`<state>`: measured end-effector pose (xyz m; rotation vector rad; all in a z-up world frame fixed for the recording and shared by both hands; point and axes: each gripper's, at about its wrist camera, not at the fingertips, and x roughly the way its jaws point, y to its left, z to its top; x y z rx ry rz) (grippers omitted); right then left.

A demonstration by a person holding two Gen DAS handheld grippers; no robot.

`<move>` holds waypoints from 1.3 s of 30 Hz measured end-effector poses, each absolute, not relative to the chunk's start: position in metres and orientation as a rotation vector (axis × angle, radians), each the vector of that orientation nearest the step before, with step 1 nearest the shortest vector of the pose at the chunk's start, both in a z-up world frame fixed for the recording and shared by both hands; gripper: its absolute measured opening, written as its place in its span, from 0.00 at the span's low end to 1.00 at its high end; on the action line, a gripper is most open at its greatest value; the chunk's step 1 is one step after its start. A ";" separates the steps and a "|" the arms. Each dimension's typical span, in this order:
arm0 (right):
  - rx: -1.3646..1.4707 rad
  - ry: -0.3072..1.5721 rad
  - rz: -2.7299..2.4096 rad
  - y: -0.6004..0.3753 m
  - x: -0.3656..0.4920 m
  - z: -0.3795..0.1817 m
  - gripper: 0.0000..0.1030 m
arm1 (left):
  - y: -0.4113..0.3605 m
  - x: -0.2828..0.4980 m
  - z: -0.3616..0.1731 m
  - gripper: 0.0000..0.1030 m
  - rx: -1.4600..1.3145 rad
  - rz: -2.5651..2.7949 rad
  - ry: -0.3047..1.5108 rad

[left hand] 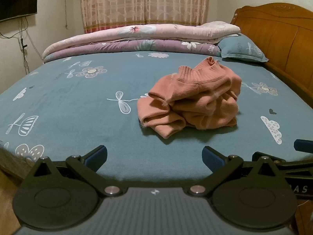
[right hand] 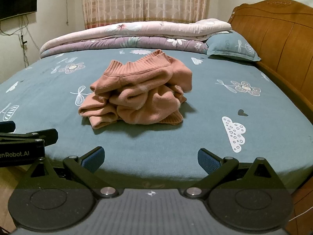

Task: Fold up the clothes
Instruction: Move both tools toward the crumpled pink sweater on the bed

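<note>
On the bed (left hand: pixel 78 101), spread with a blue-grey sheet printed with white flowers, clouds and dragonflies, a salmon-pink sweater (left hand: pixel 191 98) lies crumpled in a loose heap, its ribbed collar on top and a folded sleeve sticking out toward the near edge. From the left wrist view the heap sits to the right of centre, well ahead of the left tool (left hand: pixel 154 156), whose blue-padded fingers stand wide apart over the near edge of the mattress, holding nothing. From the right wrist view the sweater (right hand: pixel 137 96) lies slightly left of centre, also well clear of the right tool (right hand: pixel 150 157), whose fingers are likewise spread apart and hold nothing. Each tool shows at the edge of the other's view: the right one at the far right of the left view, the left one at the far left of the right view, so the two sit side by side at the foot of the bed. Behind the sweater, two folded quilts (left hand: pixel 137 37), pink over purple, are stacked along the far side of the bed, with a blue pillow (left hand: pixel 242 49) beside them against the wooden headboard (left hand: pixel 277 31). A patterned curtain (left hand: pixel 144 2) hangs behind, and a dark screen (left hand: pixel 17 2) is mounted on the wall at the left.
</note>
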<state>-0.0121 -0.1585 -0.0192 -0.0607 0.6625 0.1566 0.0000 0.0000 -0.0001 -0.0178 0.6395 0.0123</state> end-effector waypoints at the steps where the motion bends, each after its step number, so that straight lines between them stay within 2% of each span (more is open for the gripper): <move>1: -0.061 0.662 0.157 -0.158 -0.012 -0.019 1.00 | 0.000 0.000 0.000 0.99 -0.019 0.013 0.640; 39: -0.082 0.664 0.151 -0.154 -0.006 -0.019 1.00 | 0.001 0.006 -0.006 0.99 0.000 0.031 0.652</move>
